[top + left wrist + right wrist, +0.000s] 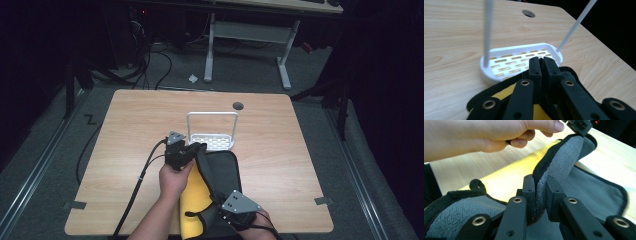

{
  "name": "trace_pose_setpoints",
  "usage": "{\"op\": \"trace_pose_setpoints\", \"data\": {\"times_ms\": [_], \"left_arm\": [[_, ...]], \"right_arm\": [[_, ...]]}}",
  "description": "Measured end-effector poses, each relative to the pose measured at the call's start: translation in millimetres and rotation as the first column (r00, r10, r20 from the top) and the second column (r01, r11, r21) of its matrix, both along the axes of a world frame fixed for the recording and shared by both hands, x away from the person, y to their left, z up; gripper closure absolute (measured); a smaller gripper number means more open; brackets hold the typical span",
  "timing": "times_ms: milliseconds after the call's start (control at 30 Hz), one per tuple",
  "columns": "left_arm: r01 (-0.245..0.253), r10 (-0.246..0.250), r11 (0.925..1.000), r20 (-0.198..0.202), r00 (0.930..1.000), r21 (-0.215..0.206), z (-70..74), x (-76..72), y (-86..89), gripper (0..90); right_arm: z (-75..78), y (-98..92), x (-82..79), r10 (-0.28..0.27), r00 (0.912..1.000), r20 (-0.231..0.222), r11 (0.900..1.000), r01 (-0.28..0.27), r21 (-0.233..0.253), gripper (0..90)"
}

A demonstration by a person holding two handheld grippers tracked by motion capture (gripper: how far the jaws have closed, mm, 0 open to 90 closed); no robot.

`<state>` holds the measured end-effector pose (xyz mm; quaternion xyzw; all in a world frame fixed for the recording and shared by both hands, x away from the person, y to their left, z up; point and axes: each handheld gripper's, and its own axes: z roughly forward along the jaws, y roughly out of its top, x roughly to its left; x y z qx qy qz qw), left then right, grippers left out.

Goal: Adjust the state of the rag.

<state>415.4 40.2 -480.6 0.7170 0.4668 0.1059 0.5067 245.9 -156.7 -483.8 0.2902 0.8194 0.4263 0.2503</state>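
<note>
Grey cloth (564, 160) edge pinched in right gripper (540, 195); high view hides grip.

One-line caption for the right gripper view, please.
Right gripper pinches the grey cloth's black-edged fold; left gripper holds its far end.

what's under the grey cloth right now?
A yellow cloth lies under the lifted grey cloth, on the table. Both grippers pinch the grey edge. How far the yellow extends beneath is hidden.
</note>
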Motion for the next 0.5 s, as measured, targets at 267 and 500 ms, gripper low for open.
{"op": "trace_pose_setpoints", "data": {"times_ms": [267, 500], "left_arm": [[0.044, -0.043, 0.9985, -0.031, 0.9986, 0.033, -7.3, 5.4, -28.5, 87.0], [0.072, -0.071, 0.9971, -0.023, 0.9972, 0.024, -0.2, 7.9, -45.2, 87.1]], "right_arm": [[-12.0, -29.6, 1.0, -0.052, 0.9973, -0.051, 0.998, 0.051, -0.022, 80.3], [-12.2, -44.6, 1.3, -0.084, 0.995, -0.053, 0.996, 0.084, -0.018, 79.9]]}}
